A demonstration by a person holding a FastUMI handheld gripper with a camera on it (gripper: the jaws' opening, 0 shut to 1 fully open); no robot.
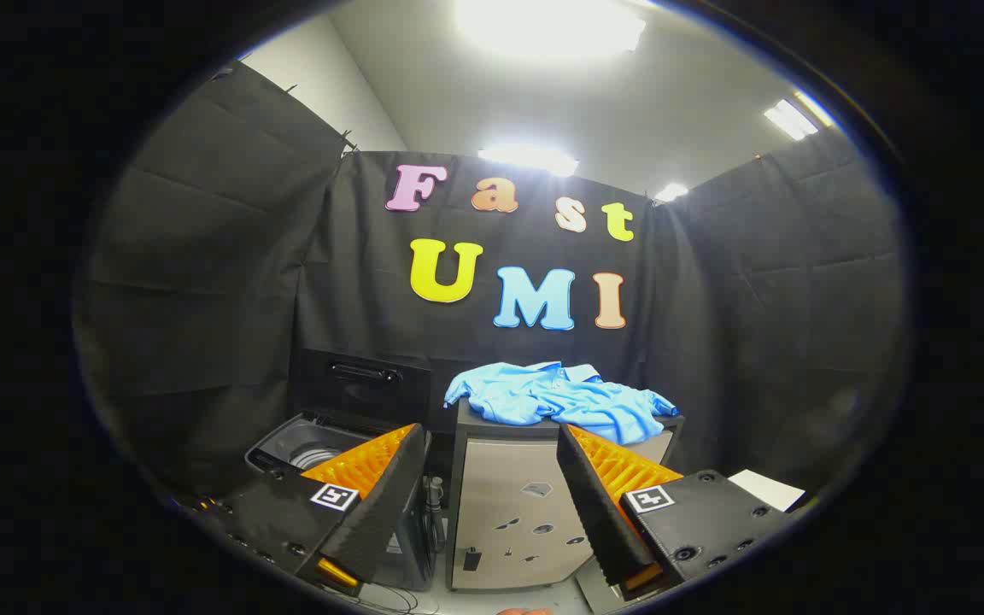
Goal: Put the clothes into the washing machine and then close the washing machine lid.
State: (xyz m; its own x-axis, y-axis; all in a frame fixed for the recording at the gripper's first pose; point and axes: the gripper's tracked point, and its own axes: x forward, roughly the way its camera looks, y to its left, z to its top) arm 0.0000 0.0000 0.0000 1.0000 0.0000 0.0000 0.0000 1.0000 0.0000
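Observation:
A light blue shirt [562, 400] lies crumpled on top of a beige cabinet [516, 504], beyond my fingers and a little right of centre. To the left of the cabinet stands a dark top-loading washing machine [304, 448] with its lid [364, 384] raised upright at the back and the metal drum showing inside. My gripper [490, 440] is open, its two fingers spread wide with nothing between them. The left finger points toward the washer, the right finger toward the shirt's near edge. Both are well short of the shirt.
Black cloth walls close in the booth on the left, the back and the right. A white sheet [767, 489] lies to the right, past the right finger. Cables lie on the floor in front of the washer and cabinet.

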